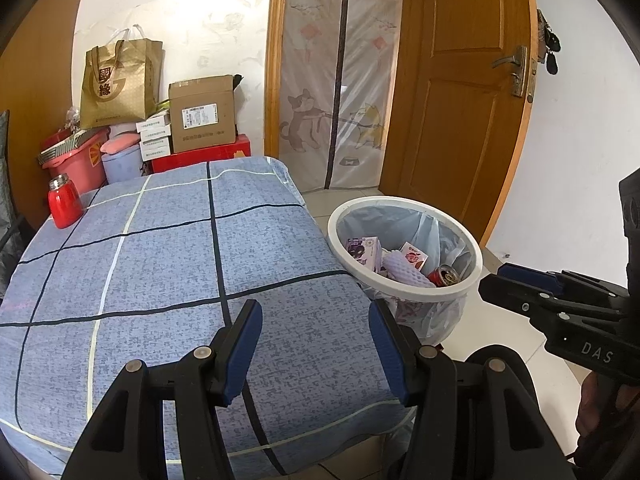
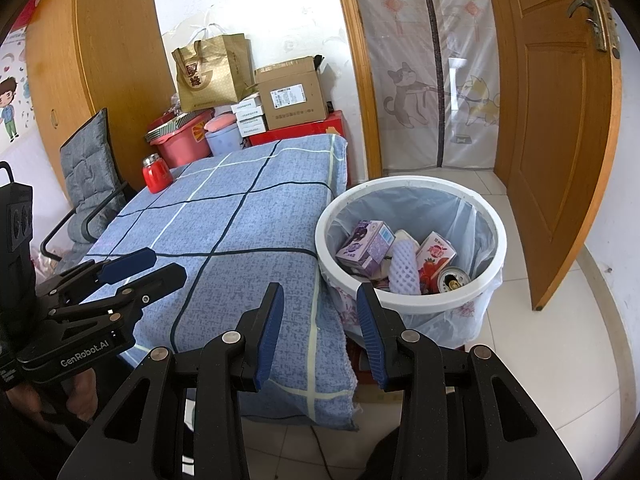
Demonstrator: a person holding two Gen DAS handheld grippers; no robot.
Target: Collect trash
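Two grippers hang over the near edge of the table [image 1: 168, 248], which is draped in a blue checked cloth, and both are released with nothing between their blue pads. The left gripper [image 1: 316, 348] points across the cloth; the right gripper [image 2: 320, 336] sits over the table's corner, with the white round plastic bin [image 2: 408, 304] lined with a clear bag just ahead and to its right, touching the table's side.

The trash already lies inside that bin: a purple drink carton [image 2: 366, 246], a pink strawberry carton [image 2: 434, 254], a white foam fruit sleeve [image 2: 404, 266] and an opened red can [image 2: 452, 280]. The cloth shows no loose litter; only a red flask with a steel cap [image 2: 156, 174] stands far ahead and left of the right gripper, and it hardly looks like rubbish.

By my judgement the collecting is nearly or wholly done. To finish well, scan the cloth and floor tiles once more before withdrawing, keep both grippers clear of the bin's thin liner, and leave the flask upright and untouched.
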